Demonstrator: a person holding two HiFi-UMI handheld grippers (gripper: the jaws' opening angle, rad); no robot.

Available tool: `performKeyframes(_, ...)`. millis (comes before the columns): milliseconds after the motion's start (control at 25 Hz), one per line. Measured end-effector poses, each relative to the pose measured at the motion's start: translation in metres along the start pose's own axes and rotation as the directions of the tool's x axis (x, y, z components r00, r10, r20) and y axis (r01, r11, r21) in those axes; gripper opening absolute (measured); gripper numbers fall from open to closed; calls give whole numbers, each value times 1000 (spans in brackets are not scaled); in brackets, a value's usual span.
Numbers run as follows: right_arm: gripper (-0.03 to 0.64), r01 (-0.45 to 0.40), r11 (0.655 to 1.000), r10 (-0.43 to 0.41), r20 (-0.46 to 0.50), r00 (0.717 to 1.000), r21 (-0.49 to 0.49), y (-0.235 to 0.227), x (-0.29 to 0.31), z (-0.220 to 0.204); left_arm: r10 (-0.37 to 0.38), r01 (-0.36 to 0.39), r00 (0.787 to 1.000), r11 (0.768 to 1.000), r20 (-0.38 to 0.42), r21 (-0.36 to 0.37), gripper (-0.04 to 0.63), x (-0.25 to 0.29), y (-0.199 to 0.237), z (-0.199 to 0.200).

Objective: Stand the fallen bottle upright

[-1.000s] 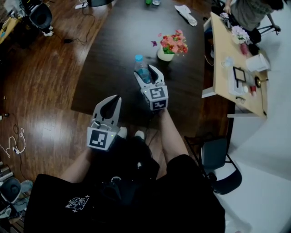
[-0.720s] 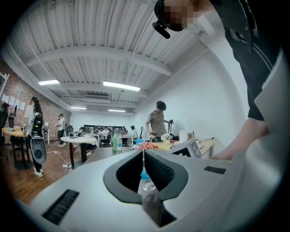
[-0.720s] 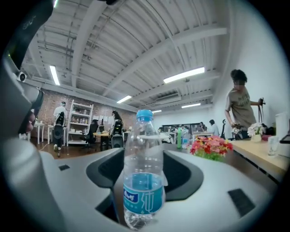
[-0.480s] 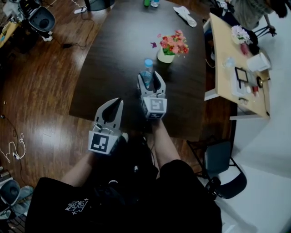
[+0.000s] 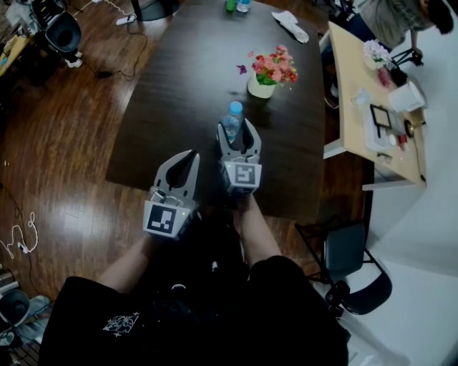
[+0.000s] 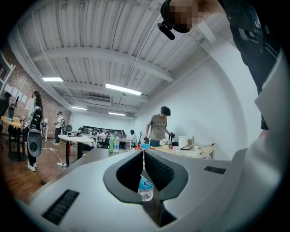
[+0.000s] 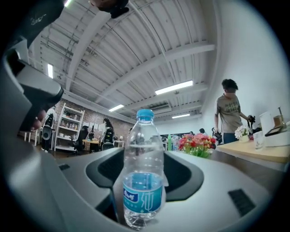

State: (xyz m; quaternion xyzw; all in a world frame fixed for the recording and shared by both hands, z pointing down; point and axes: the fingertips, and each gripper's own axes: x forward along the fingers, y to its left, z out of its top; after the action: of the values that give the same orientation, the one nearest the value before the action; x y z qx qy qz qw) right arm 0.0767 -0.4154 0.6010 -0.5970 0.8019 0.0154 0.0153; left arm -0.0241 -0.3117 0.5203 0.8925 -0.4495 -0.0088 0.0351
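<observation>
A clear water bottle (image 5: 230, 123) with a blue cap and blue label stands upright over the near part of the dark table (image 5: 179, 78). My right gripper (image 5: 237, 129) is shut on its body, one jaw on each side. In the right gripper view the bottle (image 7: 144, 176) fills the gap between the jaws of the right gripper (image 7: 144, 165). My left gripper (image 5: 192, 156) hovers to the left of it at the table's near edge, shut and holding nothing. Through the slim slot of the left gripper (image 6: 143, 155) the bottle (image 6: 145, 189) shows ahead.
A white pot of pink and red flowers (image 5: 269, 73) stands just behind the bottle. A white cloth (image 5: 292, 23) and a green bottle (image 5: 233, 3) lie at the table's far end. A light wooden desk (image 5: 352, 107) with clutter is at the right, a black chair (image 5: 349, 259) near it.
The right gripper has swung with the bottle a little to the right and nearer to me; the bottle leaned left before and now stands straight. The left gripper has shifted slightly.
</observation>
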Motion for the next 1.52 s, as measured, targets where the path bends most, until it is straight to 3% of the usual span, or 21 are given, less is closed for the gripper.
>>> performKeyframes(360, 319, -12, 1000, 12, -46, 999, 6, 5, -18, 6, 6, -6, 1000, 1000, 4, -2, 11, -7, -5, 23)
performKeyframes(560, 318, -25, 1000, 26, -11, 1000, 18, 22, -57, 70, -16, 16, 1000, 1000, 6, -23, 10, -16, -10, 56)
performKeyframes(680, 262, -30, 1000, 30, 6, 1000, 6, 45, -87, 125, -67, 68, 997, 997, 28, -31, 11, -20, -20, 81)
performKeyframes(800, 121, -1, 999, 3, 46, 999, -36, 60, -115, 170, -109, 114, 991, 991, 72, -66, 9, -25, -33, 100)
performKeyframes(960, 11, 60, 998, -59, 115, 992, -5, 56, -153, 205, -141, 148, 985, 987, 102, -59, 10, -36, -59, 106)
performKeyframes(1200, 6, 72, 997, -67, 175, 982, -20, 58, -229, 244, -175, 180, 977, 983, 121, -28, 9, -77, -115, 119)
performKeyframes(1520, 14, 83, 996, -84, 249, 965, 16, 95, -345, 281, -199, 202, 971, 979, 132, -8, 9, -170, -193, 136)
